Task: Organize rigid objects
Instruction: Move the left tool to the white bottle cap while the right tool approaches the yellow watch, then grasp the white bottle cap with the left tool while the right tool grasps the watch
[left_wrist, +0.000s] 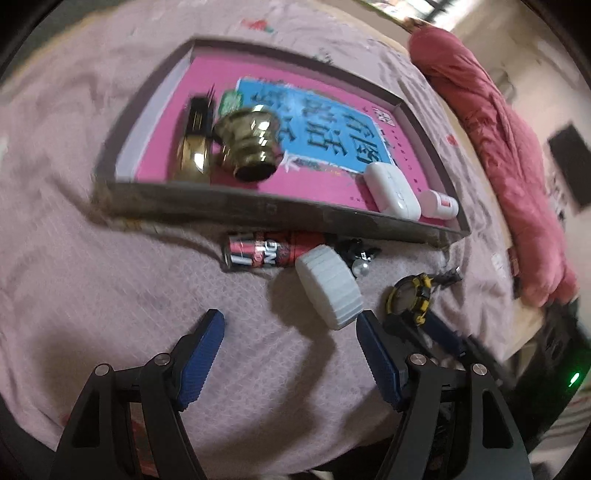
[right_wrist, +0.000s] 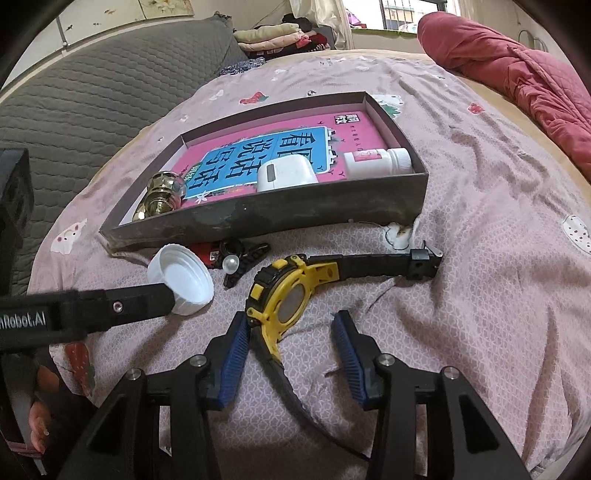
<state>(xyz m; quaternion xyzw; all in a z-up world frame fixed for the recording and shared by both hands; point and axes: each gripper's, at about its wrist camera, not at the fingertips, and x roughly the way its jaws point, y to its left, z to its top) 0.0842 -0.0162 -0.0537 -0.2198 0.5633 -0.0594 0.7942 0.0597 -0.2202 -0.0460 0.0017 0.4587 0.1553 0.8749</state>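
A white ribbed cap (left_wrist: 328, 291) lies on the pink bedsheet just ahead of my left gripper (left_wrist: 290, 321), nearest its right finger; the jaws stand open and hold nothing. In the right wrist view one of that gripper's fingers (right_wrist: 140, 301) reaches the cap (right_wrist: 181, 280) from the left. My right gripper (right_wrist: 291, 321) is open around a yellow and black watch (right_wrist: 284, 295). Its left pad is close against the case, its right pad is apart from it, and the strap runs back between the fingers. The watch (left_wrist: 408, 295) also shows in the left wrist view.
A shallow dark box (right_wrist: 295, 210) holds a pink book, a brass knob (right_wrist: 162, 195), a white case (right_wrist: 286, 173) and a pill bottle (right_wrist: 376, 160). In front of it lie a red can (left_wrist: 269, 251) and a black clip (right_wrist: 240, 258). A red quilt (right_wrist: 517, 66) lies at the right.
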